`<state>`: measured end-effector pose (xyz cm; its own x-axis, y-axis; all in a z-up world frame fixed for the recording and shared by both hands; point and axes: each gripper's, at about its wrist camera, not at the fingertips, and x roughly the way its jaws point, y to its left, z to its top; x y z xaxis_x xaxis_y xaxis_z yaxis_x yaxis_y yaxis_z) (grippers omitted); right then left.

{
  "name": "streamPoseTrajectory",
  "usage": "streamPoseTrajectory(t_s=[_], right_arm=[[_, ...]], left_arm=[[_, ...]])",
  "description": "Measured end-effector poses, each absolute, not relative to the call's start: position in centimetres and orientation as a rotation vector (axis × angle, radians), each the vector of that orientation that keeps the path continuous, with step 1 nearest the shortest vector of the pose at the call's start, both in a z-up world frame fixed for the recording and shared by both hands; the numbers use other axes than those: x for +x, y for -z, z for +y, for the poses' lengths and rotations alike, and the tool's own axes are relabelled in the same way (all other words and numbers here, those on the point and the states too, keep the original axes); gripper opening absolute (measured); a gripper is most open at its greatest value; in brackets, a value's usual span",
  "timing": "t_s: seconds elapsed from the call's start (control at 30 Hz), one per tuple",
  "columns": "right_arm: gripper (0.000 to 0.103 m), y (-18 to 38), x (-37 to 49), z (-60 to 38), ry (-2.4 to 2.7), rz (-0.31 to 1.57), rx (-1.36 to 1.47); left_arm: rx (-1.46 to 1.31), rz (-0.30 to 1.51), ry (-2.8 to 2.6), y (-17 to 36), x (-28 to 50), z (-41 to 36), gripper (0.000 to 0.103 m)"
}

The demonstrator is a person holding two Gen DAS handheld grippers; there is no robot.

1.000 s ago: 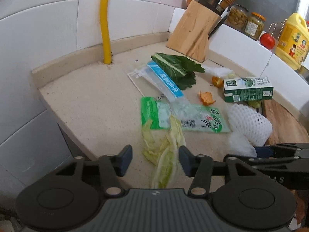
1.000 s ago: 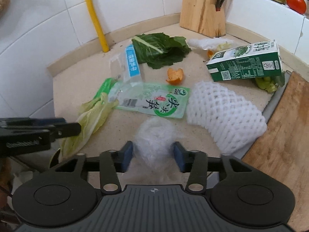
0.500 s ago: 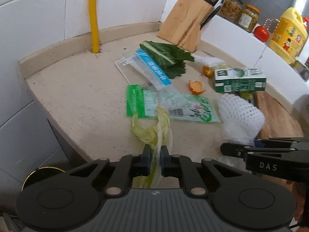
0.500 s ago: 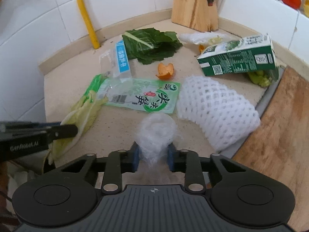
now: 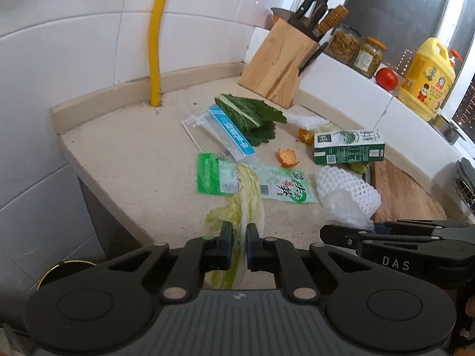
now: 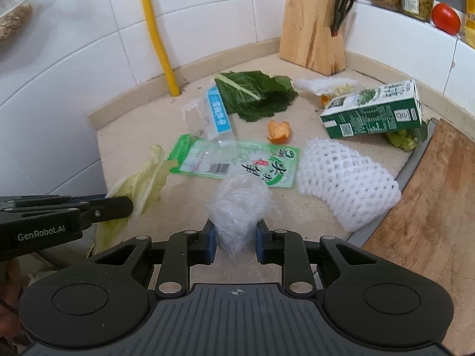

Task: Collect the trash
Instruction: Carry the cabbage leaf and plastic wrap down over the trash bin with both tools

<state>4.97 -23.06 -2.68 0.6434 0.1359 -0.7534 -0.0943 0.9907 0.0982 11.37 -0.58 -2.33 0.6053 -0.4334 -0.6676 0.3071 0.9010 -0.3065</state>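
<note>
Two pieces of trash are in hand, none yet binned as far as the views show. The pale cabbage leaf is pinched in the left gripper, jaws nearly together with only the leaf's thin rib between them; its far end still drapes on the table edge, over the corner of the green snack bag. The crumpled clear film wad sits between the right gripper jaws, which are clamped on its lower part, partly apart because the wad is bulky. Both grippers hang side by side at the near table edge, pointing down at a slant. Left on the table: the green snack bag, with the clear blue-striped wrapper lying partly on it; a dark green leaf behind that; an orange peel near the middle and a second peel scrap by the milk carton; the carton on its side; green scraps tucked under its far end; a white foam net beside the cutting board; a white crumpled bit near the knife block. No bin is clearly in view; a round gold-rimmed opening shows below the table edge at left, possibly it, cannot tell. Judged progress: early, first grabs made, most of the litter untouched.
</note>
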Motion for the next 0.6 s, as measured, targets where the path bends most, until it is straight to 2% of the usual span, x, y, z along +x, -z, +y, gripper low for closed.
streamPoseTrajectory(t_s=[0.6], right_arm=[[0.031, 2.1, 4.9, -15.2, -0.312, 0.84, -0.013]], left_arm=[[-0.215, 0.764, 0.249, 1.6, 8.2, 7.3, 0.005]])
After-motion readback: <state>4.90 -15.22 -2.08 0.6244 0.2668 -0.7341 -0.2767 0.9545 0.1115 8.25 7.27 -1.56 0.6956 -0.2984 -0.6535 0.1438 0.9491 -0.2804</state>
